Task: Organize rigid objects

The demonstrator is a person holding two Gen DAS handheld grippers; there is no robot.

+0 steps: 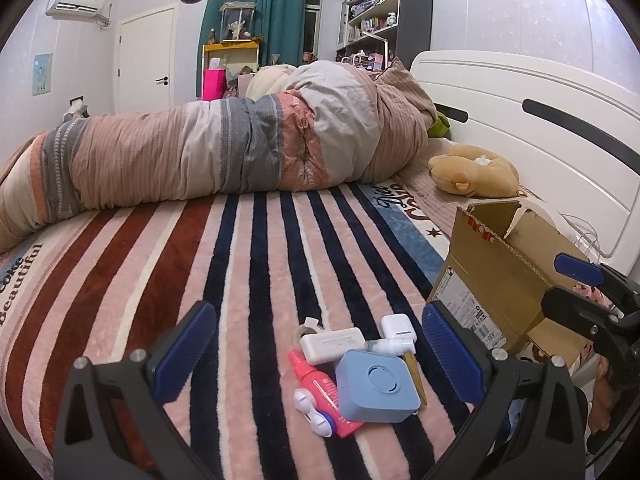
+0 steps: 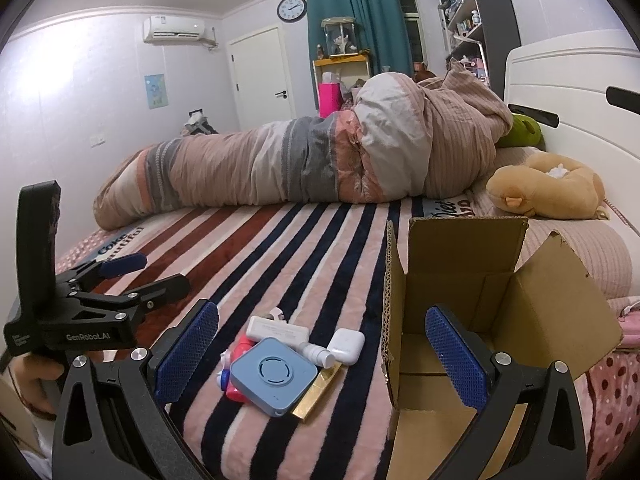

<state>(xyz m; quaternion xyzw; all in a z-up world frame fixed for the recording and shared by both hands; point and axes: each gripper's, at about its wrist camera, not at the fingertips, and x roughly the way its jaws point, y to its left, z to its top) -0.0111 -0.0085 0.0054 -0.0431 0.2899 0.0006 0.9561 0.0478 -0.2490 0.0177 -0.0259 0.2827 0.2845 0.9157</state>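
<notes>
A heap of small items lies on the striped blanket: a light blue square box (image 1: 376, 386) (image 2: 273, 376), a white flat box (image 1: 332, 344) (image 2: 278, 330), a white earbud case (image 1: 397, 327) (image 2: 346, 345), a pink-red tube (image 1: 320, 390), a white and blue lens case (image 1: 314, 410), a small white bottle (image 2: 316, 354) and a gold strip (image 2: 318, 394). My left gripper (image 1: 320, 354) is open just above the heap. My right gripper (image 2: 322, 358) is open, with the heap on its left and the open cardboard box (image 2: 500, 300) (image 1: 496, 276) on its right. The box looks empty.
A rolled duvet (image 1: 224, 148) lies across the far side of the bed. A tan plush toy (image 1: 476, 170) (image 2: 552, 184) sits near the white headboard (image 1: 540, 120). The left gripper shows at the left of the right wrist view (image 2: 132, 276). A pillow (image 2: 576, 256) lies behind the box.
</notes>
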